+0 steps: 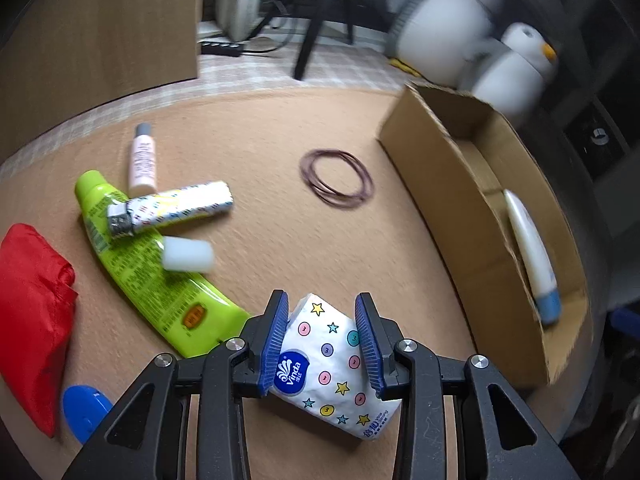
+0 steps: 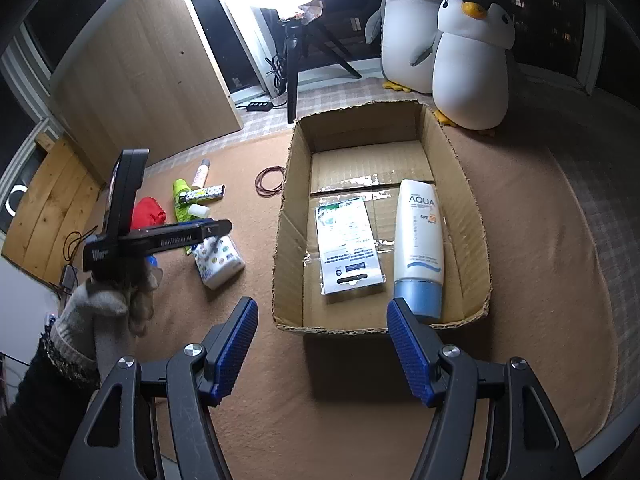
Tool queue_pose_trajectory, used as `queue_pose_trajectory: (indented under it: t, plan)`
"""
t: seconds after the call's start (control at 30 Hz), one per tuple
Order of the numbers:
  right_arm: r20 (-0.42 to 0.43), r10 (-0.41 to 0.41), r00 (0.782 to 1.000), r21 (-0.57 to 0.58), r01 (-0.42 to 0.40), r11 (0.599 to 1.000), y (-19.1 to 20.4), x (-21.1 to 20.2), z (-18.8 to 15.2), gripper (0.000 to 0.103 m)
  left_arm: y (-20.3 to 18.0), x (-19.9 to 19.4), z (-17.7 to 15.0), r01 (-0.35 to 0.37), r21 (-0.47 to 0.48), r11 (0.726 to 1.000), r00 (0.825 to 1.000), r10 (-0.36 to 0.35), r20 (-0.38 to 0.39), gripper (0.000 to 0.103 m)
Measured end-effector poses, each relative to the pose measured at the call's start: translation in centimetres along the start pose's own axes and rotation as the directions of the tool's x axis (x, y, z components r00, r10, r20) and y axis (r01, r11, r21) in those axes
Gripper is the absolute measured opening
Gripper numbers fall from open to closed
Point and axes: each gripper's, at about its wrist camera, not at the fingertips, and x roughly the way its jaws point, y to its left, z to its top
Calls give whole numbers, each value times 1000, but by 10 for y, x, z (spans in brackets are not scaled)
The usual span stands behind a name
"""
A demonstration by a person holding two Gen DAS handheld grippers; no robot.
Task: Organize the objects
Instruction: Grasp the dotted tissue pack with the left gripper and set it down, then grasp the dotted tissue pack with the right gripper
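the left gripper (image 1: pixel 322 344) sits at the lower centre of the left wrist view, its jaws closed in on a tissue pack (image 1: pixel 334 364); both blue ribbed pads (image 1: pixel 276 340) touch the pack's sides. no earlier state is described here. the pack is a soft rectangular plastic-wrapped block, white with coloured stars and dots and a blue "vinda" oval. its long axis runs diagonally, from the upper left between the pads down to the lower right of the frame. it rests on the tan felt-like mat (image 1: pixel 260 128).

in the right wrist view the same pack (image 2: pixel 218 262) lies left of centre, under the left gripper (image 2: pixel 210 236), beside the cardboard box (image 2: pixel 286 216).

the right gripper (image 2: pixel 322 344) occupies the bottom of its own view, jaws wide apart with nothing between them, above the box's near edge.

the box is open-topped corrugated cardboard with ragged rims. inside lie a white "aqua" sunscreen tube (image 2: pixel 418 240), long axis near vertical in the frame, blue cap toward the bottom, and a flat printed sachet (image 2: pixel 348 248) to its left.

at the left of the left wrist view: a glossy lime-green tube (image 1: pixel 156 280), a patterned cylindrical lighter (image 1: pixel 176 208) lying across it, a small pink bottle (image 1: pixel 141 160), a white translucent cap (image 1: pixel 188 254), a crumpled red fabric bag (image 1: pixel 32 312), and a blue plastic lid (image 1: pixel 86 410). thin brown rubber bands (image 1: pixel 336 178) form loops at centre.
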Motion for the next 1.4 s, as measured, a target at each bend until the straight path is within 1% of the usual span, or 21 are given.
queue_pose_trajectory:
  t: [0.13, 0.3, 0.37, 0.43, 0.53, 0.6, 0.7, 0.77, 0.8, 0.83, 0.93, 1.03, 1.13, 1.27, 1.4]
  plan:
    - [-6, 14, 1000, -4, -14, 1000, 7, 1, -2, 63, -19, -3, -19, -20, 102, 995, 1000, 20, 0, 38]
    - [-12, 37, 999, -10, -37, 999, 17, 3, -6, 63, -40, -7, -46, -15, 208, 978, 1000, 20, -22, 38]
    - [-15, 45, 999, -14, -46, 999, 22, 3, -8, 63, -46, -8, -57, -5, 234, 972, 999, 12, -31, 38]
    - [-19, 52, 998, -16, -52, 999, 26, 3, -10, 63, -50, -11, -68, 20, 244, 970, 999, -10, -41, 38]
    - [-29, 57, 998, -21, -58, 998, 30, 5, -14, 63, -49, -15, -82, 67, 216, 974, 997, -57, -50, 38]
    - [-38, 63, 997, -23, -64, 998, 33, 6, -18, 63, -50, -19, -87, 77, 211, 974, 996, -69, -49, 38]
    - [-54, 74, 996, -18, -75, 997, 37, 8, -23, 63, -45, -34, -93, 80, 185, 979, 997, -78, -22, 39]
    - [-62, 84, 995, -22, -85, 996, 40, 10, -26, 63, -36, -50, -98, 80, 142, 987, 997, -82, 8, 48]
    - [-65, 87, 994, -24, -89, 996, 42, 10, -26, 63, -31, -56, -100, 79, 121, 990, 997, -81, 16, 57]
    - [-71, 96, 993, -31, -98, 995, 45, 11, -28, 63, -23, -64, -105, 79, 87, 993, 996, -82, 25, 63]
    - [-91, 119, 989, -53, -125, 991, 55, 15, -32, 63, -8, -79, -122, 110, 23, 994, 994, -110, 27, 64]
    - [-127, 141, 982, -81, -152, 985, 67, 26, -35, 63, -4, -85, -141, 117, 6, 993, 993, -117, 17, 64]
    - [-174, 167, 970, -91, -185, 979, 78, 42, -37, 63, -4, -86, -154, 151, -22, 988, 989, -151, 7, 64]
    - [-231, 194, 953, -98, -221, 970, 90, 62, -39, 63, -6, -80, -162, 165, -53, 985, 986, -165, 4, 64]
    - [-268, 198, 943, -112, -235, 965, 101, 78, -41, 64, -6, -75, -166, 181, -80, 980, 983, -181, 3, 64]
